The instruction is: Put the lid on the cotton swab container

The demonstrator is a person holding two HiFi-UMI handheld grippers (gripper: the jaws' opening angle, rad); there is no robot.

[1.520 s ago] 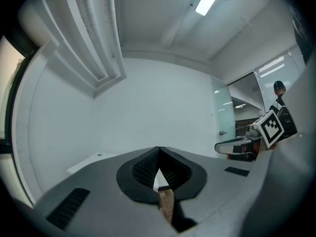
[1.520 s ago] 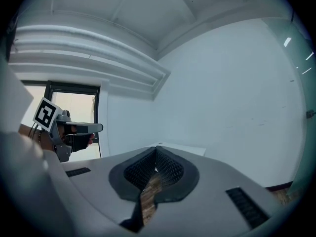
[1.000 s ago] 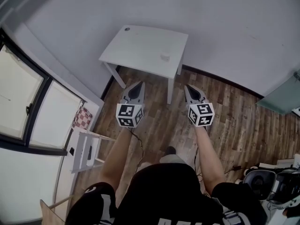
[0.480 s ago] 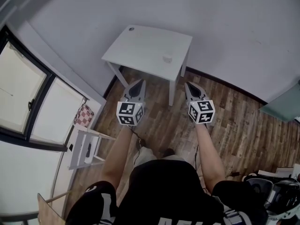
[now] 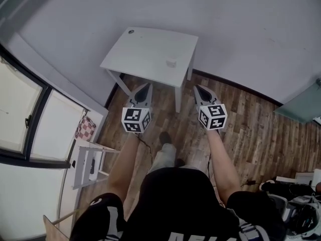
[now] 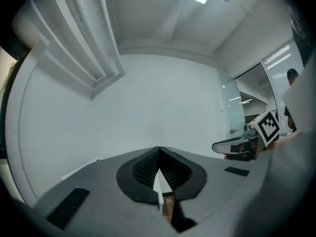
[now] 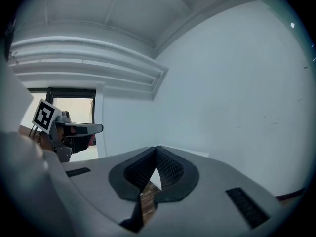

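both grippers, left gripper (image 5: 142,92) and right gripper (image 5: 201,91), level, jaws closed, empty.

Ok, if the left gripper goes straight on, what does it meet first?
Likely the white table, about its front edge; the left gripper has nothing else ahead. It could pass above the top: height is unclear.

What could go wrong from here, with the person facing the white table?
The small white item sits toward the near right corner of the table; a nudge might knock it off. The left gripper and right gripper are both shut and empty, so they must open before grasping.
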